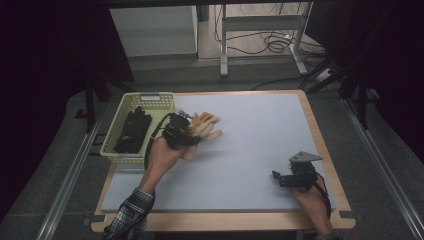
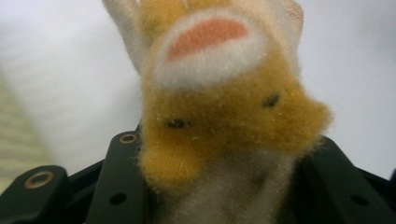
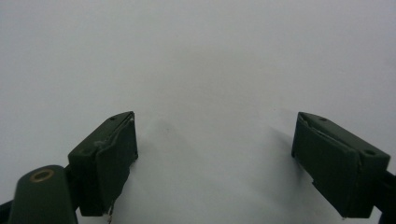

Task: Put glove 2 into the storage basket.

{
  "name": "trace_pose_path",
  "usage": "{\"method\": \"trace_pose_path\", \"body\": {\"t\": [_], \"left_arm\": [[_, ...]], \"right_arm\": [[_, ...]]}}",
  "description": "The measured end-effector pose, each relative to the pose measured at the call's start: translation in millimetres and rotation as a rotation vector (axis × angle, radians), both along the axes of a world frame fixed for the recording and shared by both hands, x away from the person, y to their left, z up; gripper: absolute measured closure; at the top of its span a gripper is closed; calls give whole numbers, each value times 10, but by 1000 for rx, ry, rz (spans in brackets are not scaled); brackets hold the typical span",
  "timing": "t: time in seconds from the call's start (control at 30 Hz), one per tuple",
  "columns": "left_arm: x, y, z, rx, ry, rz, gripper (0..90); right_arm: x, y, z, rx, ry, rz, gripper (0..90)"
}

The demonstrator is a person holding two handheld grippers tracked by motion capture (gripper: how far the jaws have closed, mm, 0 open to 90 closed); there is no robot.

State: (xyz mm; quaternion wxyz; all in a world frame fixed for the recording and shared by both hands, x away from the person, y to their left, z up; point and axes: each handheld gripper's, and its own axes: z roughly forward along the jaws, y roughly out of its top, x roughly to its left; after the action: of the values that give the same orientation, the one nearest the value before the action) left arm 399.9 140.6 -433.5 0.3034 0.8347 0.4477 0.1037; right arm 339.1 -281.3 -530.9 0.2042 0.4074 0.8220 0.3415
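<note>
Fuzzy orange-white glove (image 2: 224, 121) clamped in left gripper (image 1: 186, 131), apparently off table (image 1: 260, 150).

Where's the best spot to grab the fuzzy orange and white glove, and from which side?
Probably the wrist end. The fuzzy glove lies with its fingers pointing away toward the table's far right, cuff nearest the person. The left gripper comes in from that near-left side and pinches the thick cuff part, so the floppy fingers trail free. The basket sits just left.

Left gripper (image 1: 192, 131) fingers clamped; right gripper (image 1: 276, 176) fingers apart
</note>
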Motion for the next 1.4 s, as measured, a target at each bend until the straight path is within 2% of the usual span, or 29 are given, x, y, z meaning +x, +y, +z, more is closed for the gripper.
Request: {"method": "trace_pose_path", "body": {"t": [0.23,0.4,0.63,0.77,1.0,1.17,1.37,1.4], "left_arm": [[95,493,185,2,-35,127,547],[158,860,239,18,-51,232,545],[246,1256,183,52,-41,351,540],[329,1397,56,84,-20,396,538],[511,1383,-201,123,33,383,525],[655,1270,-365,157,74,360,516],[810,1104,-543,170,128,320,498],[837,1062,-583,170,145,301,488]], "right_arm": [[0,1,-2,2,-1,0,139],[1,1,-2,2,-1,0,139],[1,1,-2,3,0,-1,139],[2,0,-2,3,1,-1,139],[2,0,-2,3,0,0,139],[2,0,-2,4,0,-1,139],[2,0,-2,4,0,0,139],[2,0,-2,4,0,0,139]]}}
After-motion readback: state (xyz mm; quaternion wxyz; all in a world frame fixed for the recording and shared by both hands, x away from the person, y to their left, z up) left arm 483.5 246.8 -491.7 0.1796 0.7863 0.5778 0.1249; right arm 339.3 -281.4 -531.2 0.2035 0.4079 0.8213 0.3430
